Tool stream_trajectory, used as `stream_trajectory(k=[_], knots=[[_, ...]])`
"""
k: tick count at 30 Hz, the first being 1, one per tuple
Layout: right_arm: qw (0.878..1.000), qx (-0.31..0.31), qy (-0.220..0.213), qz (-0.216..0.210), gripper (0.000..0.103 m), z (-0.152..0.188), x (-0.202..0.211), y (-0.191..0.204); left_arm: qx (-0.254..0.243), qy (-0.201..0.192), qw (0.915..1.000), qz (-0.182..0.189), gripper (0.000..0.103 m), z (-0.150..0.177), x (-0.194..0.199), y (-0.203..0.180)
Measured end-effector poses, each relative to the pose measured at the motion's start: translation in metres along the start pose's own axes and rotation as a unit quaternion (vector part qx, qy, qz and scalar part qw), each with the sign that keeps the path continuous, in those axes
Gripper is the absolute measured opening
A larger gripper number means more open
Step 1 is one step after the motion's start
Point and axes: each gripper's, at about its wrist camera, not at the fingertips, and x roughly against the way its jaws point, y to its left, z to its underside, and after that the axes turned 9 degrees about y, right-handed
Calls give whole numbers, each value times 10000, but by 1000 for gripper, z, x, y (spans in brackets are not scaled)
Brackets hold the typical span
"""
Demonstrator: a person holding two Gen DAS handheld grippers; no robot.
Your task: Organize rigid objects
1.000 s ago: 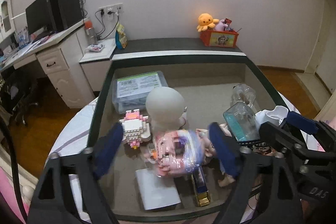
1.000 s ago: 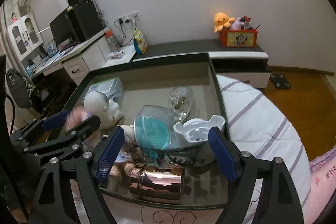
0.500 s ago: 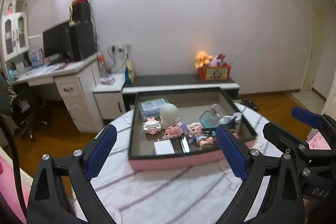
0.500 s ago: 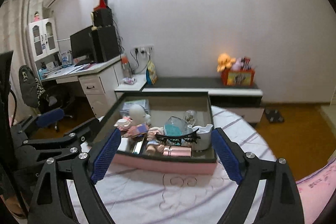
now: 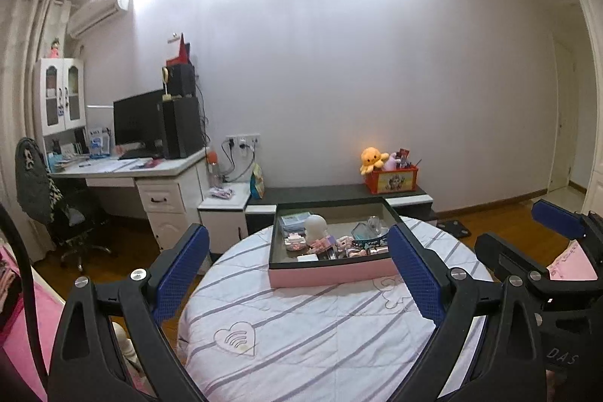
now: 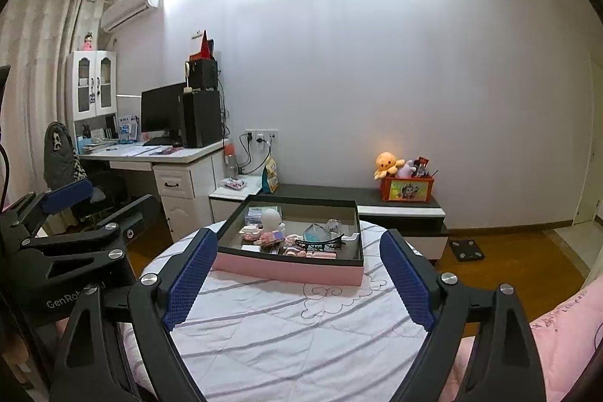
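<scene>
Both grippers are held above the near side of a round table [image 5: 301,326] with a striped white cloth, and both look toward the far wall. The left gripper [image 5: 297,274] has its jaws wide apart and holds nothing; only the cloth and the tray show between its blue pads [image 5: 181,274]. The right gripper [image 6: 297,277] is also wide open and empty. The tray [image 6: 286,268], pink outside with a dark rim, lies on the far half of the table, well apart from both grippers. Inside it the rigid objects lie close together: a white doll head [image 5: 316,226] at the far left, a clear box [image 5: 296,222] behind it, pink block toys [image 5: 322,243] in the middle, a clear cup [image 6: 316,233] to the right.
</scene>
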Motion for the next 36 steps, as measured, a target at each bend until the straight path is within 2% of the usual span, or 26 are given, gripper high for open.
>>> stream_trajectory(k=[9, 17, 36], knots=[[9996, 46, -249, 81, 90, 8, 42, 11, -4, -294, 9994, -160, 97, 9, 45, -4], [9991, 36, -362, 197, 90, 12, 55, 13, -1, -358, 9992, -154, 97, 7, 47, -8], [9990, 0, -350, 260, 90, 14, 58, 13, -33, -423, 9989, -182, 97, 8, 48, -10]])
